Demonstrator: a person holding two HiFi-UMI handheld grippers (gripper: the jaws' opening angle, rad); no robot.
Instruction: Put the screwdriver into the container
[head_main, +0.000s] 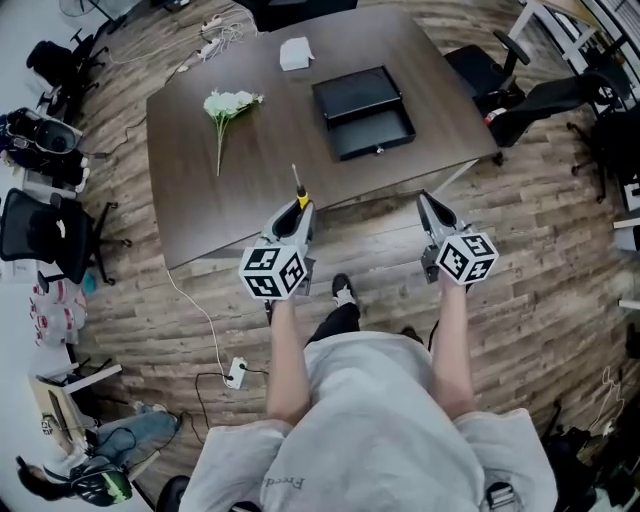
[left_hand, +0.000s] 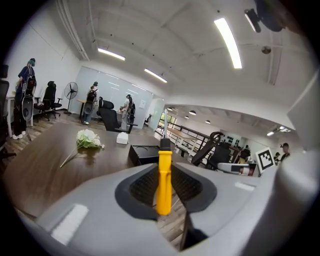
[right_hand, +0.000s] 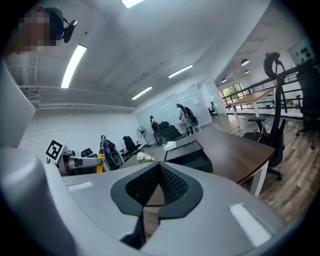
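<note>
A screwdriver with a yellow handle stands upright between the pads of my left gripper, which is shut on it. In the head view my left gripper hovers at the table's near edge, and the screwdriver has its thin shaft pointing over the tabletop. The container, a black open box, lies on the far right part of the table, well beyond both grippers. It also shows as the black container ahead in the left gripper view. My right gripper is shut and empty; the right gripper has its tips touching.
A dark wooden table carries a white flower at the left and a small white box at the back. Office chairs stand at the right. A cable runs over the wooden floor near the person's legs.
</note>
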